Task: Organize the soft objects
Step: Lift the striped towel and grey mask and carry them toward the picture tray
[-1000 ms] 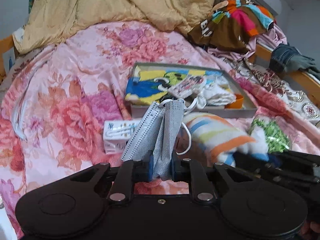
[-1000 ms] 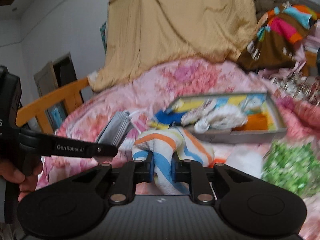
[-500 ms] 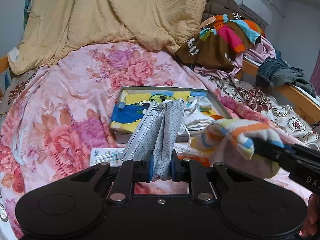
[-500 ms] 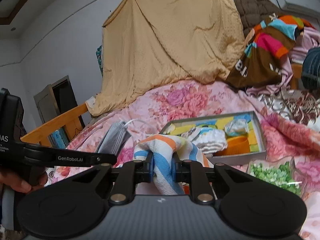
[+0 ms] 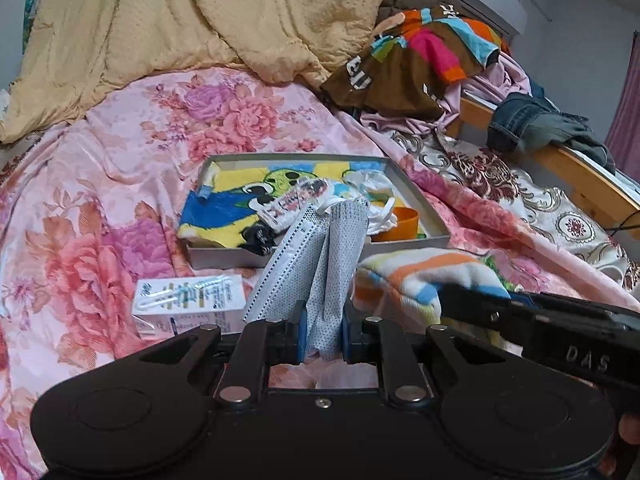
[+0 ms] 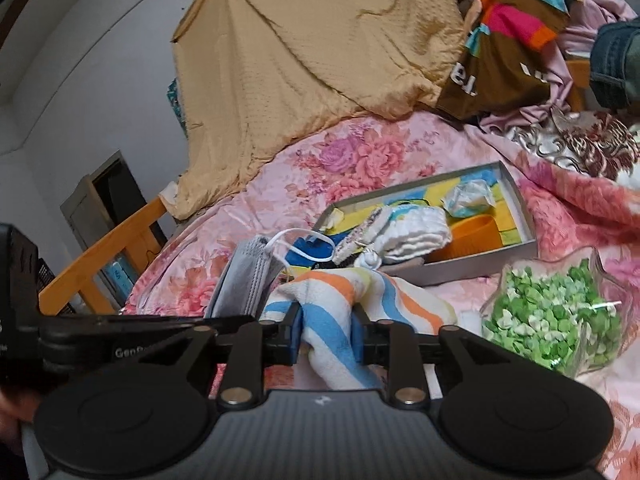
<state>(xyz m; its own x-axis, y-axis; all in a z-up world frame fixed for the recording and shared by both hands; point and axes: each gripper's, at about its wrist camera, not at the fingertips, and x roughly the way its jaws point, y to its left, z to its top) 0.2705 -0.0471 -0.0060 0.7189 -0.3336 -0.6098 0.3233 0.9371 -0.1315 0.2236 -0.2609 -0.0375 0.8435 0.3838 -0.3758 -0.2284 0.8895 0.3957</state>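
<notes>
The left gripper (image 5: 323, 334) is clenched on the folded grey face masks (image 5: 316, 264), and the right gripper (image 6: 326, 334) pinches the soft striped orange, blue and white towel (image 6: 344, 300). In the last half-second both have dipped from their raised carry, so masks and towel now hang low over the pink floral bedspread (image 5: 120, 184). They sit just short of the shallow grey cardboard tray (image 5: 224, 258), which looks like the drop-off.

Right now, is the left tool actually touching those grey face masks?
Touching. In the left wrist view the left tool has both blue pads pressed against the folded grey face masks, with no gap either side.
</notes>
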